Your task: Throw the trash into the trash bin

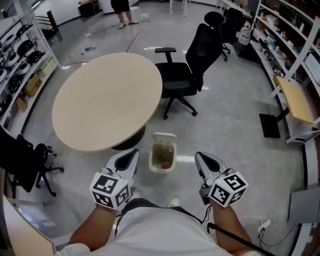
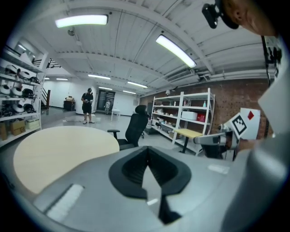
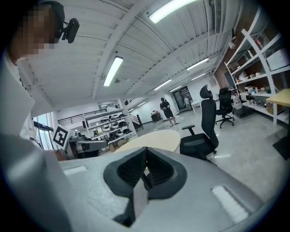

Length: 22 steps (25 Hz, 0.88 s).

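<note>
Cream plastic trash bin [image 1: 153,159]: stands on the grey floor between the two grippers, just ahead of their tips, lid [image 1: 164,136] tipped back on the far side. Trash [image 1: 163,155]: brownish contents with small reddish bits lie inside the bin; single pieces cannot be told apart.

Left gripper [image 1: 133,153]: jaws pressed together with nothing between them, as the left gripper view [image 2: 147,149] confirms; marker cube [image 1: 110,190] at its rear, tip pointing toward the bin's left side.

Right gripper [image 1: 199,156]: jaws closed flat on each other, empty, likewise in the right gripper view [image 3: 146,153]; marker cube [image 1: 228,188] at its rear, tip just right of the bin.

Round counter [image 1: 107,100]: pale wood top, ahead of the left gripper and beyond the bin.

Black office chair [image 1: 187,75]: ahead of the right gripper, pushed up near the counter's right edge.

White shelving [image 1: 287,35]: well off to the right gripper's far right, stocked with small items too small to name.

Person [image 1: 122,10]: standing far ahead, beyond the counter.
</note>
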Tool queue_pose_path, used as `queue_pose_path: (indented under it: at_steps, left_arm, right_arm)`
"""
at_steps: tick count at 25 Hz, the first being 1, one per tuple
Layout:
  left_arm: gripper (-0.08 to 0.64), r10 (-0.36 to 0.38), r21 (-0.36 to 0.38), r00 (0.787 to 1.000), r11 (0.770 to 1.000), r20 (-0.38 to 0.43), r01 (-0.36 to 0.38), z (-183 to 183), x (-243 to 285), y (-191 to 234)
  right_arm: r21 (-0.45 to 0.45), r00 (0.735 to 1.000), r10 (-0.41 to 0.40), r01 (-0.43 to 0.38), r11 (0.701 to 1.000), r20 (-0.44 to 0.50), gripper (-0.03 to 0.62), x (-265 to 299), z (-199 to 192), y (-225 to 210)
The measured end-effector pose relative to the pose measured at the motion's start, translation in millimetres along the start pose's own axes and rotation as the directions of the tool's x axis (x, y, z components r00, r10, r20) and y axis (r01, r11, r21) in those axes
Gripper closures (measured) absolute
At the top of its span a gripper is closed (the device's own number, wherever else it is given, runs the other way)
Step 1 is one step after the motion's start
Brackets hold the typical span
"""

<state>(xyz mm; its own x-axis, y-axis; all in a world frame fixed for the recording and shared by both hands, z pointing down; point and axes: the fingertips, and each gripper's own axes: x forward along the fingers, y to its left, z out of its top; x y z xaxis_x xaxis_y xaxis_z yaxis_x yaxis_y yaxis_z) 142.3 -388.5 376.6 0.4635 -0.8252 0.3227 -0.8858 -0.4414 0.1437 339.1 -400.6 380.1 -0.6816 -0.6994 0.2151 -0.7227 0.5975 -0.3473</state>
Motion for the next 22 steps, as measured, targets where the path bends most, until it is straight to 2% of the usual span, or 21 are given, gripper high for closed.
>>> queue_pose_path:
  at_steps: [8,15,22]
  left_arm:
    - [0.552,-0.047,0.045,0.998,0.998,0.034,0.046,20.2,4.6,15.2]
    - [0.552,-0.044,0.033,0.998,0.999,0.033,0.043,15.2,-2.4,42.7]
    - [0.552,-0.075,0.050,0.996,0.996,0.046,0.073,16.7,-8.4,52.9]
  right_arm:
    - [0.004,0.997,-0.069,0.069,0.998,0.023,0.591,2.4,-2.6,4.3]
    - [-0.010,0.993,-0.117,0.118,0.993,0.016,0.591,17.0,-6.8,17.4]
    - [-0.035,0.990,-0.143,0.143,0.989,0.010,0.591,21.5,-6.8,30.1]
